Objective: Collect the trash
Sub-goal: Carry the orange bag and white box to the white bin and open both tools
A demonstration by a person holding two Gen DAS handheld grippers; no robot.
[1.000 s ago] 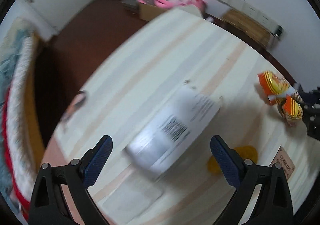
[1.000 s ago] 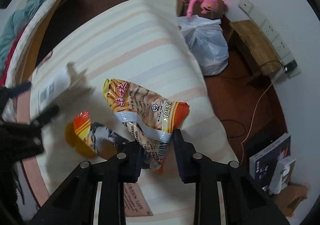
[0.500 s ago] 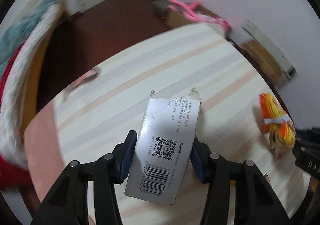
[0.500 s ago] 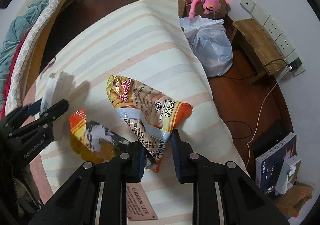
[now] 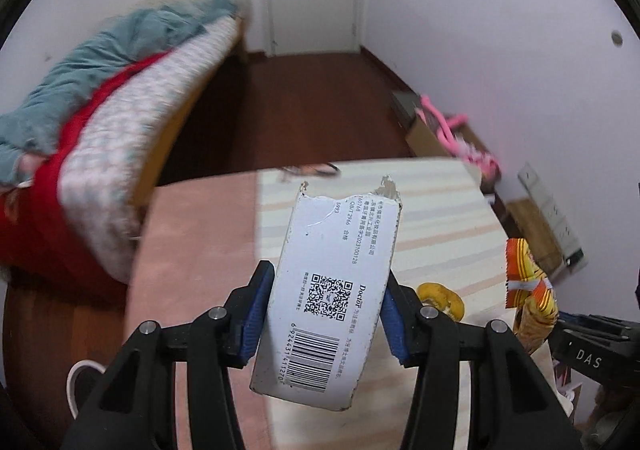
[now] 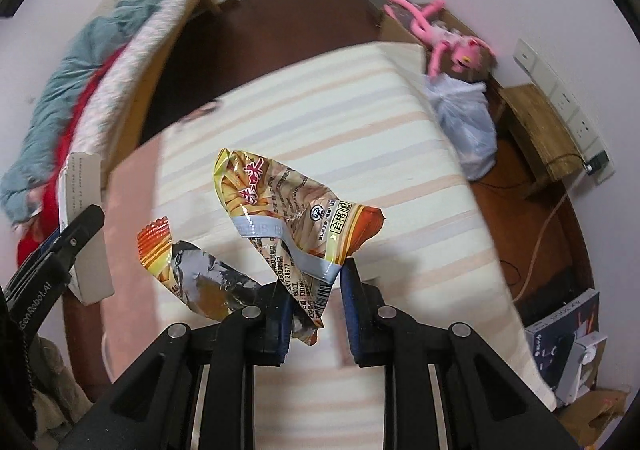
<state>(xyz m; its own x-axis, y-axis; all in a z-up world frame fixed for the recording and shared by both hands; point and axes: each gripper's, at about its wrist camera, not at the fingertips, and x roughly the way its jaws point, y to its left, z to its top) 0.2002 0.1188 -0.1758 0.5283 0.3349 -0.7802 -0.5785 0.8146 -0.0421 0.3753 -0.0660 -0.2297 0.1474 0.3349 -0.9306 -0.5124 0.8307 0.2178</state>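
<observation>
My left gripper [image 5: 324, 314] is shut on a white torn carton [image 5: 332, 290] with a barcode and QR code, held up above the striped table [image 5: 440, 210]. The carton also shows at the left of the right wrist view [image 6: 80, 210]. My right gripper [image 6: 314, 302] is shut on an orange-yellow snack wrapper [image 6: 288, 206] whose foil flap [image 6: 192, 262] hangs left, lifted over the table [image 6: 340, 122]. The wrapper shows at the right of the left wrist view [image 5: 528, 290].
A yellow peel-like scrap [image 5: 442, 300] lies on the table. A white plastic bag [image 6: 464, 126] sits on the floor beyond the table, by a box with a pink plush toy [image 6: 440, 38]. A bed with blankets [image 5: 100, 110] stands left. A small wooden stool [image 6: 536, 130] is right.
My left gripper closed on the white carton and lifted it off the table, tilting the view up. My right gripper raised the snack wrapper higher.
</observation>
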